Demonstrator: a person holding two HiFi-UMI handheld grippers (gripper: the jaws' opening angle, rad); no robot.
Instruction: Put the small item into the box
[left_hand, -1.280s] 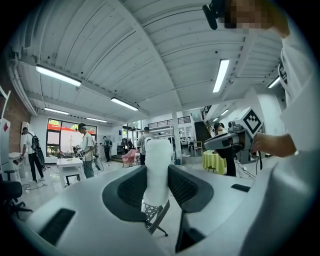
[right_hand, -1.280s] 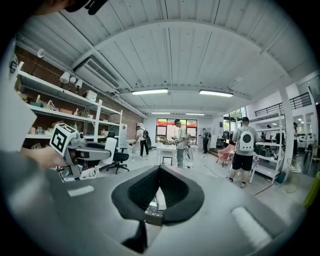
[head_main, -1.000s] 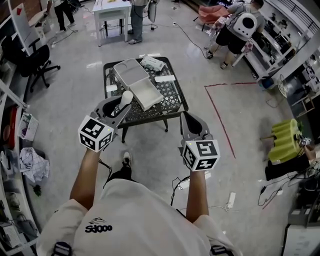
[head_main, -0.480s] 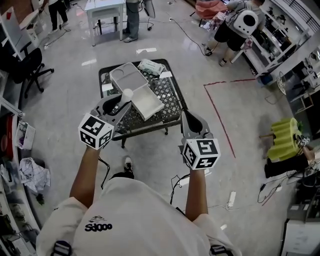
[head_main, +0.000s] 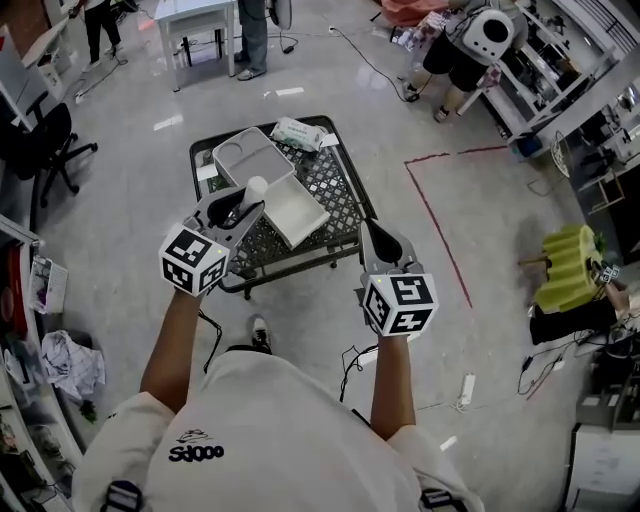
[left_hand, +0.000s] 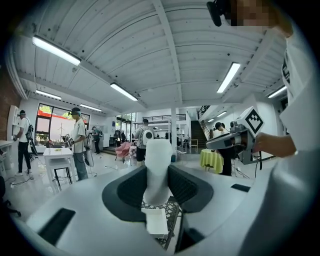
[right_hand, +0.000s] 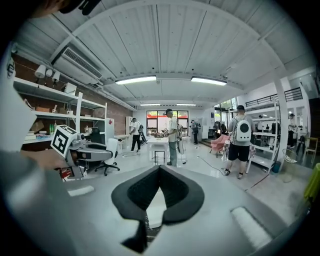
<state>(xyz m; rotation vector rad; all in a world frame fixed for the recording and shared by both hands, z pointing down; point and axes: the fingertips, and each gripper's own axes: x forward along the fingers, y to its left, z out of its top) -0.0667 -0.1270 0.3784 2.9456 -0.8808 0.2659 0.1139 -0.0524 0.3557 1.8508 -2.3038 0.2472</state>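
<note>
The small item (head_main: 256, 186), a white, round-topped cylinder, stands upright between the pads of the left claw (head_main: 240, 208), which is closed around its lower part and carries it in the air. In the head view it hangs over the near left part of the box (head_main: 296, 212), at about that corner, so it is not yet inside. The box is white, open and looks empty. The pick-up seems done; what is left, by my reading, is to bring the item over the opening, lower it and let go. The right claw (head_main: 374, 232) is held off the counter's near right edge, its jaw tips together with nothing between them. The counter (head_main: 338, 178) is a low black mesh one; it also carries a grey tray or lid (head_main: 246, 156) touching the box's far side and a white packet (head_main: 300, 132) at the back. Around it is a pale glossy floor (head_main: 130, 200) with a red tape line (head_main: 436, 226), a white table (head_main: 196, 14), a black office chair (head_main: 50, 140), cluttered shelves and several people standing at the far end.
</note>
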